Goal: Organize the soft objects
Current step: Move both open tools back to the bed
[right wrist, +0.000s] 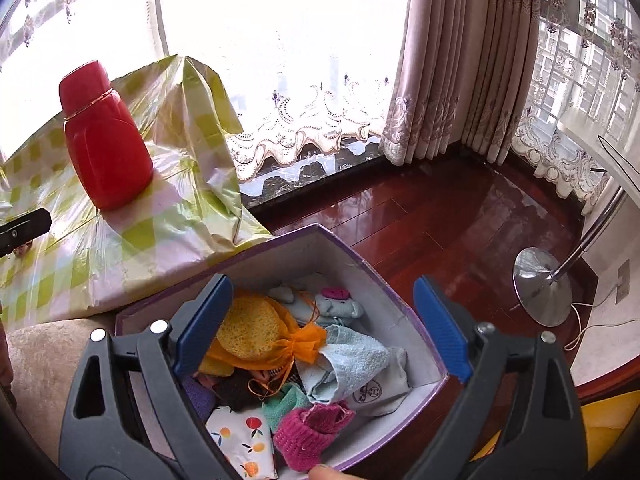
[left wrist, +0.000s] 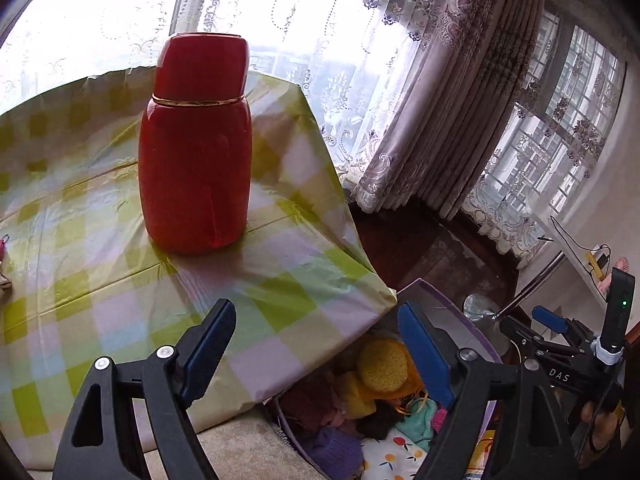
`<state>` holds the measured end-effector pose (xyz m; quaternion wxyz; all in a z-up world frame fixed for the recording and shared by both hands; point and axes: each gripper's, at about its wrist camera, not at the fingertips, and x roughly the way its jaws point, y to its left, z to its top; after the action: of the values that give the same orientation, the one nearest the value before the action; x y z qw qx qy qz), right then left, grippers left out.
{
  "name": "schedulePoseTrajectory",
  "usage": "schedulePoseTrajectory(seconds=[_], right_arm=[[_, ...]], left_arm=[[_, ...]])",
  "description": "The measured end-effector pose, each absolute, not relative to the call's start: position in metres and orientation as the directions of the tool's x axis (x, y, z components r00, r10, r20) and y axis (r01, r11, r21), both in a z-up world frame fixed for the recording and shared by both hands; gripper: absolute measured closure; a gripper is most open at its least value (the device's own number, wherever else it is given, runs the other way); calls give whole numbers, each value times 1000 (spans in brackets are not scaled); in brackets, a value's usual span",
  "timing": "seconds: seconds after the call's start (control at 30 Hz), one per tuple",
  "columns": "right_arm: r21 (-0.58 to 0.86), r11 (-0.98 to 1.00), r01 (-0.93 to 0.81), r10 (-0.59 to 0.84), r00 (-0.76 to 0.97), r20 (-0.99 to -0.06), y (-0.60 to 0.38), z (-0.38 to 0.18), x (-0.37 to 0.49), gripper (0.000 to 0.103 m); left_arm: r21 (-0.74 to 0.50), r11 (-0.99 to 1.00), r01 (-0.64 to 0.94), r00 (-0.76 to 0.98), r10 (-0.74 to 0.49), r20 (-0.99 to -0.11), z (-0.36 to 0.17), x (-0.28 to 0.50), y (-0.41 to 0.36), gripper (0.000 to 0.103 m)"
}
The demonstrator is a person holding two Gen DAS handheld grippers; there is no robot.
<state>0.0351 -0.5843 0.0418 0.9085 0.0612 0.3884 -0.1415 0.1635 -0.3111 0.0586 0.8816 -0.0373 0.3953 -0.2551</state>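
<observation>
Soft objects fill the purple-edged box [right wrist: 384, 280], which sits on the dark wood floor just beside the hanging right edge of the checked tablecloth [left wrist: 100, 288]: a yellow sponge in an orange mesh bag [right wrist: 256, 332], a pale blue towel [right wrist: 356, 356], a small plush toy [right wrist: 340, 304], a fruit-print cloth [right wrist: 240, 436] and a pink knitted piece [right wrist: 312, 428] at the near edge.

Going left to right, the left gripper [left wrist: 316, 344] hangs over the table's near right corner, jaws apart and empty. The right gripper [right wrist: 320, 320] is above the box, jaws wide apart with nothing between them.

The main risk, as I judge it, is the red flask [left wrist: 196, 144] standing upright on the cloth. A careless sweep of the left gripper, or a tug on the loose plastic cloth, could topple it. The pile also looks heaped, so the pink piece might slip over the box rim.

At the far left edge of the table something small and pink shows, too cut off to identify. On the right, a lamp base [right wrist: 544, 288] and its trailing cord lie well apart from the box.
</observation>
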Motion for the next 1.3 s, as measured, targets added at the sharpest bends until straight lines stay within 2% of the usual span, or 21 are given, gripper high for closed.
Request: schedulePoseTrajectory(seconds=[0.2,0.4,0.67,1.0,1.3], right_arm=[[-15,981,194,-144,670,-728,-529,41,50,9],[-133,987,89,-158,684,-712,-461,43,60,8],[-139,986,-93,-33,708,-706,-382,43,80,8],[15,957,-291,204,634,-746,-310,38,116,8],[99,935,-341,294,585,-756,-271,31,155,8]], left_arm=[[-266,920,288,626,-391,-675,55,164,-249,19],[-303,948,99,704,-282,-652,57,162,-166,19],[-318,936,-152,759,-96,-645,53,154,-63,19],[-404,856,-324,719,-55,-693,26,177,23,31],[-408,825,-390,687,-34,-726,9,238,58,32]])
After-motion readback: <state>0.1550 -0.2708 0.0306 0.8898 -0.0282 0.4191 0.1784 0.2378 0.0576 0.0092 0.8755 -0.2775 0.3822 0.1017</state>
